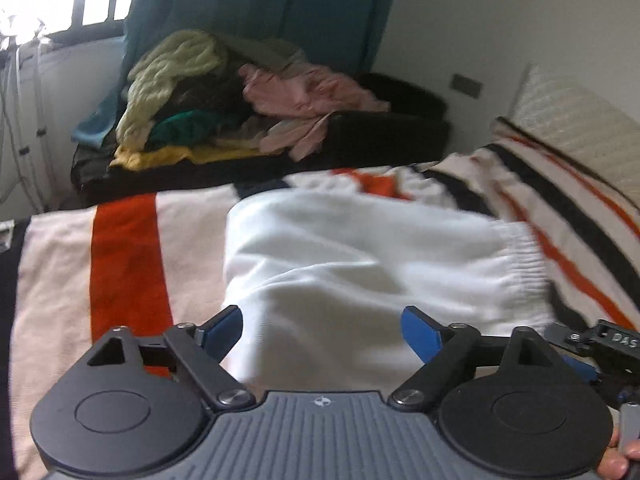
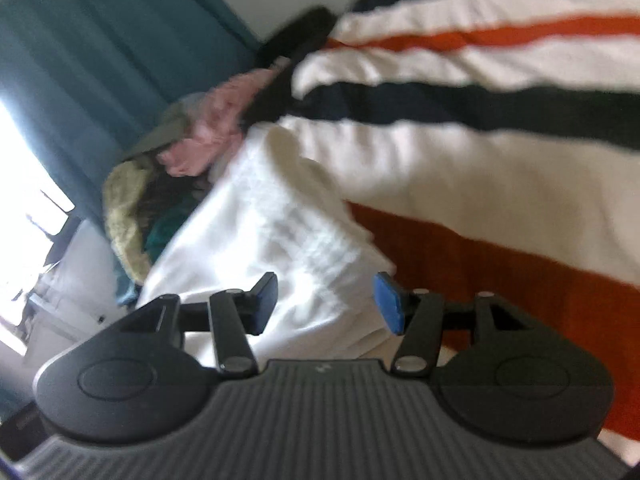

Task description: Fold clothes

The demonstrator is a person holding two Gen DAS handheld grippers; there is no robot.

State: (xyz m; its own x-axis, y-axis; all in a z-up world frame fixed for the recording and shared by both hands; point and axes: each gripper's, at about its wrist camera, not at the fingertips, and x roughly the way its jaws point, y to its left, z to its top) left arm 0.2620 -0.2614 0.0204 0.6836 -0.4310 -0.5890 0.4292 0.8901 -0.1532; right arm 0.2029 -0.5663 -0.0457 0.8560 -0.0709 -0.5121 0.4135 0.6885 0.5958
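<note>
White sweater (image 1: 360, 264) lying crumpled on the striped blanket (image 1: 128, 256) covering the bed, its ribbed hem toward the pillow (image 1: 576, 128). Left gripper (image 1: 322, 334) and right gripper (image 2: 326, 304) hover just above the sweater, jaws spread wide, holding nothing. Beyond the sweater, a heap of unfolded clothes (image 1: 208, 96) lies before the teal curtain (image 1: 256, 4).

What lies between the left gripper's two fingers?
In the left wrist view, the white garment lies between the open left gripper's fingers, on the striped blanket.
</note>
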